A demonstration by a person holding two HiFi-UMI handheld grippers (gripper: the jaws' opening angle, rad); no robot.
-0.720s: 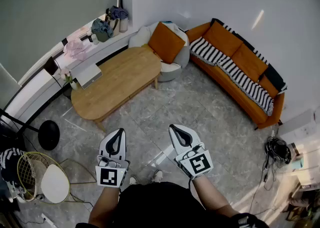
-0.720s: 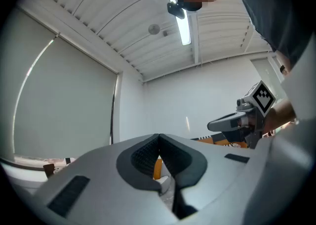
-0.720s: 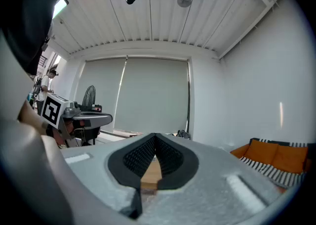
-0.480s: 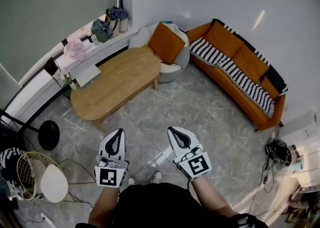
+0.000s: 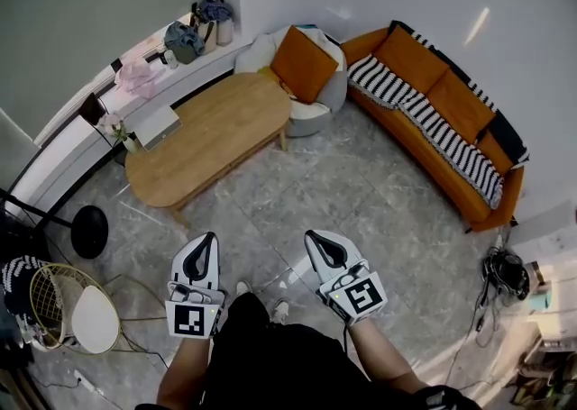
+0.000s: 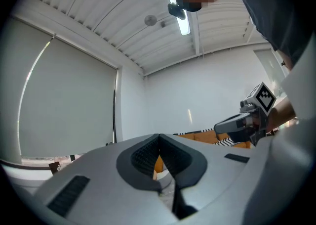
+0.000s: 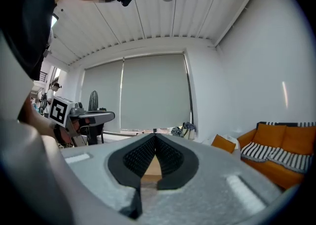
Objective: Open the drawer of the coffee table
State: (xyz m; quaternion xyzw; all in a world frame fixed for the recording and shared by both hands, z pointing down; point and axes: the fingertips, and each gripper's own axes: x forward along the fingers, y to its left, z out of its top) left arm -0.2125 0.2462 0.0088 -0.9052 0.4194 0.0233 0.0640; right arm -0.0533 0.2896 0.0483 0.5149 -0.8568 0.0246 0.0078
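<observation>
An oval wooden coffee table (image 5: 212,138) stands on the grey tiled floor, well ahead of me in the head view; no drawer shows from here. My left gripper (image 5: 208,239) and right gripper (image 5: 315,237) are held side by side low in that view, far short of the table, both shut with nothing between the jaws. In the left gripper view the left gripper (image 6: 158,135) has its tips touching, and the right gripper (image 6: 223,126) shows at the right. The right gripper (image 7: 154,135) is also tip to tip in its own view, with a strip of the table (image 7: 149,168) showing below the pads.
An orange sofa (image 5: 446,120) with a striped throw runs along the right wall. A white pouf with an orange cushion (image 5: 304,64) sits at the table's far end. A wire chair (image 5: 77,314) and a fan base (image 5: 88,231) stand at the left. A windowsill (image 5: 135,79) holds clutter.
The view has shifted forward a little: the table and sofa sit slightly higher and the grippers slightly lower in the frame. Both grippers stay shut.
</observation>
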